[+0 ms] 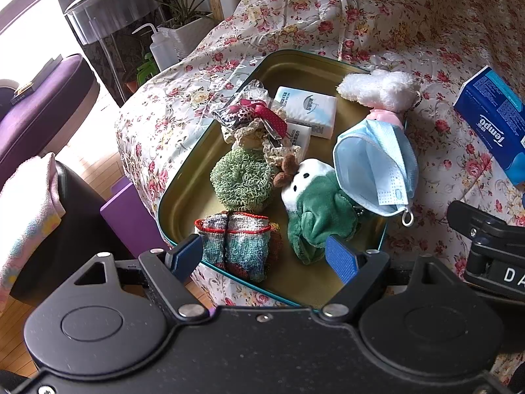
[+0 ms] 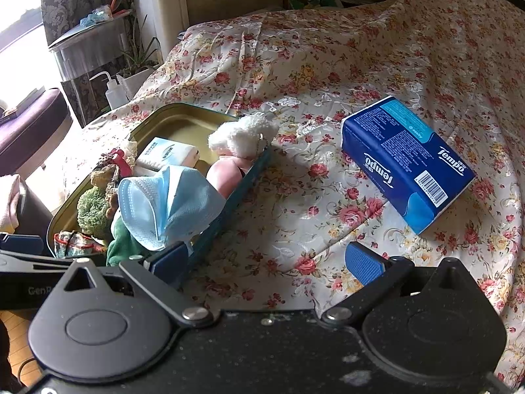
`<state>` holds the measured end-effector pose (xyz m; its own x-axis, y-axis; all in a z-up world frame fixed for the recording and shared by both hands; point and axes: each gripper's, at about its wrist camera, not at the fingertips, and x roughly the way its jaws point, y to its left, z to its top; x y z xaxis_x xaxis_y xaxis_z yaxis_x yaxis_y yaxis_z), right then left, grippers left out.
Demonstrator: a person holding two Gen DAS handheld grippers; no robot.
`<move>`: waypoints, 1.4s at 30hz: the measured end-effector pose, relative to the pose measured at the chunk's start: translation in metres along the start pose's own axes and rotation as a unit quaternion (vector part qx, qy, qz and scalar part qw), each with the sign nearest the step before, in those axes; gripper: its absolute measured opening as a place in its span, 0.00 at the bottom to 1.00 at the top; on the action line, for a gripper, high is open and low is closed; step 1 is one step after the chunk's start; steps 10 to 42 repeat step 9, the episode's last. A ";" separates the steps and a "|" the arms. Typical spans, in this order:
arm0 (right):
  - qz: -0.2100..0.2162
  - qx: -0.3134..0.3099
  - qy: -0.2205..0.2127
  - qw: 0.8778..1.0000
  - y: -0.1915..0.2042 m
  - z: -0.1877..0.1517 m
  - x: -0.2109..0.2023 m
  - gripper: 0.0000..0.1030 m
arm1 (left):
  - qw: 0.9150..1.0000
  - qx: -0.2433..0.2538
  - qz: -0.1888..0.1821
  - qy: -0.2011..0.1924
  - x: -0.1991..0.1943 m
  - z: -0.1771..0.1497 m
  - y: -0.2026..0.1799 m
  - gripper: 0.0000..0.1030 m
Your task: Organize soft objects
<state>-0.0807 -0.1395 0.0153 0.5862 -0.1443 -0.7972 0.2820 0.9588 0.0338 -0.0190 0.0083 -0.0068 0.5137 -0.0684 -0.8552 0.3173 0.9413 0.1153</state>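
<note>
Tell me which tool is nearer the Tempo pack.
Right. The right tool hangs open over the bedspread just short of the Tempo pack; the left tool is over the tin.

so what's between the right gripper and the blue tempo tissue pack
Nothing: in the right wrist view only bare floral bedspread lies between the open right gripper and the Tempo tissue pack. The tin tray sits off to the side.

The left wrist camera looks down, close over the gold metal tray (image 1: 183,193) full of soft things. The right wrist camera looks down beside it, over the flowery bedcover (image 2: 295,203) and blue tissue pack (image 2: 407,161). Both views show the tray and pack.
</note>
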 end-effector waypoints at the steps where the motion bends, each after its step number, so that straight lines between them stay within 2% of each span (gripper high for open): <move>1: 0.000 0.000 0.000 1.000 0.000 0.000 0.000 1.00 | 1.000 0.000 0.000 0.000 0.000 0.000 0.000 0.77; 42: 0.002 -0.002 0.000 1.000 -0.001 -0.001 -0.001 1.00 | 1.000 0.000 0.001 0.001 0.000 0.000 0.000 0.77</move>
